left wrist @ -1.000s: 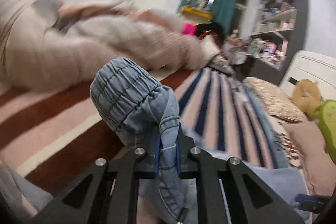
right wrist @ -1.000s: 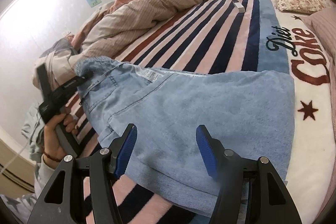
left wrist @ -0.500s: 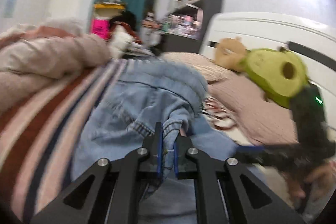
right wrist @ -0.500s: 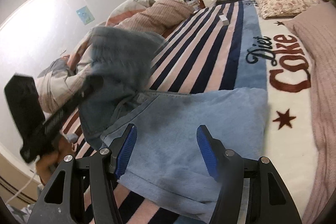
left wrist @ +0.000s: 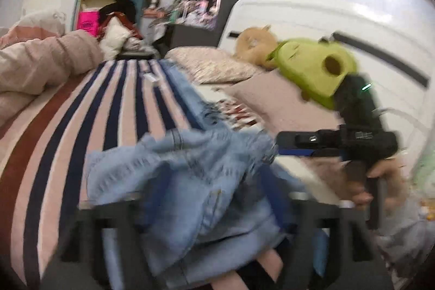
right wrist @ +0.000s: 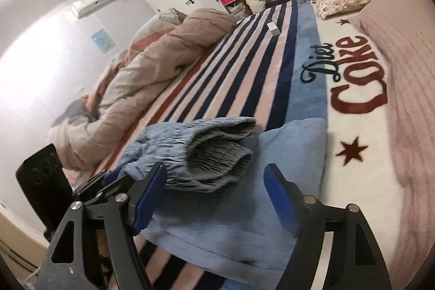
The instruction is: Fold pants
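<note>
Across the lower middle of both views lie the pants (right wrist: 217, 197), pale denim on the striped blanket (right wrist: 231, 67) of the bed, their gathered waistband (right wrist: 206, 154) doubled over onto the legs. My right claw (right wrist: 217, 203) stands wide apart above them, gripping nothing. My left claw (left wrist: 206, 211) is smeared by blur (denim heaped over it); I cannot tell its state.

Motion blur smears the left gripper (left wrist: 214, 211) — its jaws lost under bunched pants (left wrist: 190, 170).
</note>
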Demonstrator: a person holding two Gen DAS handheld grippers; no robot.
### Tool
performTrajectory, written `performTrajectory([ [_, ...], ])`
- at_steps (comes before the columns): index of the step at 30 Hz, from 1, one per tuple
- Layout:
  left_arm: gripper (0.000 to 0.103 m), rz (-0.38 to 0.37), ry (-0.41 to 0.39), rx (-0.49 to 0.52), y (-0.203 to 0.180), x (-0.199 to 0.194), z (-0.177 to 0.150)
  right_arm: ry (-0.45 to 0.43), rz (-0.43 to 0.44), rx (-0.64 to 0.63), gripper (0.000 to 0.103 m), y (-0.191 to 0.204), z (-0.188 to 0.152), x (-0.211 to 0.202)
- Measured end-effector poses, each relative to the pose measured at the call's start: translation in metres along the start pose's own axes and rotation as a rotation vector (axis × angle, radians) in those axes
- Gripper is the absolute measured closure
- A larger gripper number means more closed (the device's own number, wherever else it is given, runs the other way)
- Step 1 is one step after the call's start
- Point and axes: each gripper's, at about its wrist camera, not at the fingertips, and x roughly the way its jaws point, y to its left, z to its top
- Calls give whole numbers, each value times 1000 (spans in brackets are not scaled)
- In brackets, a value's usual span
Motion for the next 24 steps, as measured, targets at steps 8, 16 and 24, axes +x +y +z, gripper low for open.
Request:
performTrajectory([
  [8, 33, 190, -15, -124, 47, -13, -1, 64, 34, 57, 23, 5, -13, 28],
  [16, 33, 268, 122, -326, 96, 20, -24, 153, -7, 5, 22, 18, -25, 69],
  [24, 33, 280, 161, -369, 101, 25, -32, 169, -98, -96, 66, 41, -35, 98],
])
